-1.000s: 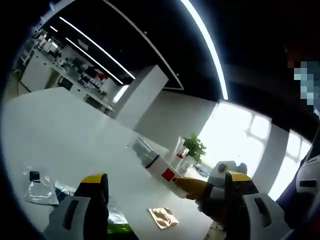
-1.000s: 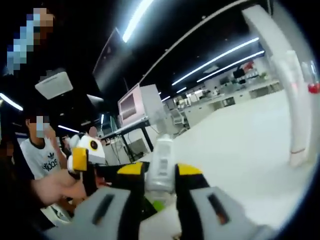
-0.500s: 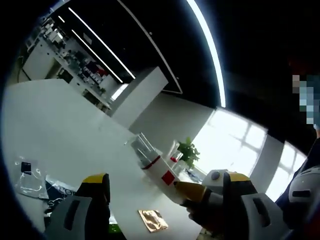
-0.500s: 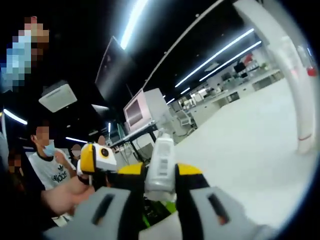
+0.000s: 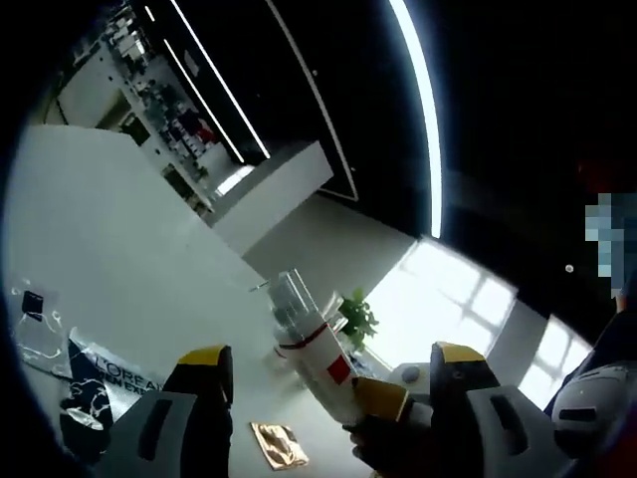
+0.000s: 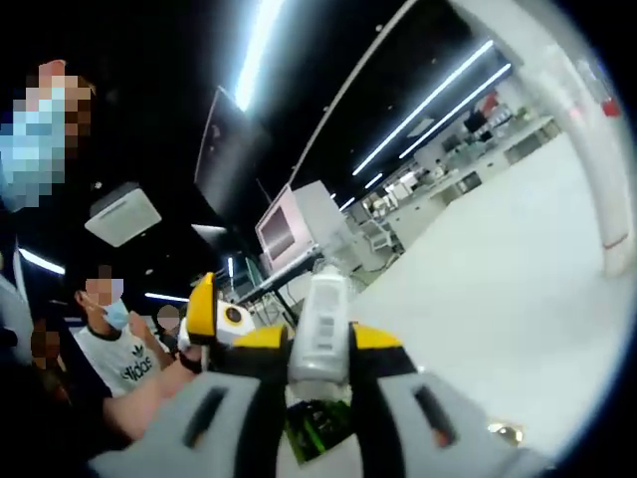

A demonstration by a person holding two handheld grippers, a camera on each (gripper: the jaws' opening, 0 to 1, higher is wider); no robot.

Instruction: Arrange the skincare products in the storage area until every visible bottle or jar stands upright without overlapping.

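Holding the white bottle (image 6: 318,334) clamped in my right gripper (image 6: 317,351), left gripper (image 5: 328,383) spread empty; nothing placed upright yet.

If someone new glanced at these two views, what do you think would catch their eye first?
Probably the white bottle clamped between the yellow-tipped jaws of the right hand-held gripper, low in the middle of the right gripper view. In the left gripper view, the same bottle with its red square label juts in from the right, between the spread jaws of the left hand-held gripper. A shiny copper foil sachet lies on the white table below it.
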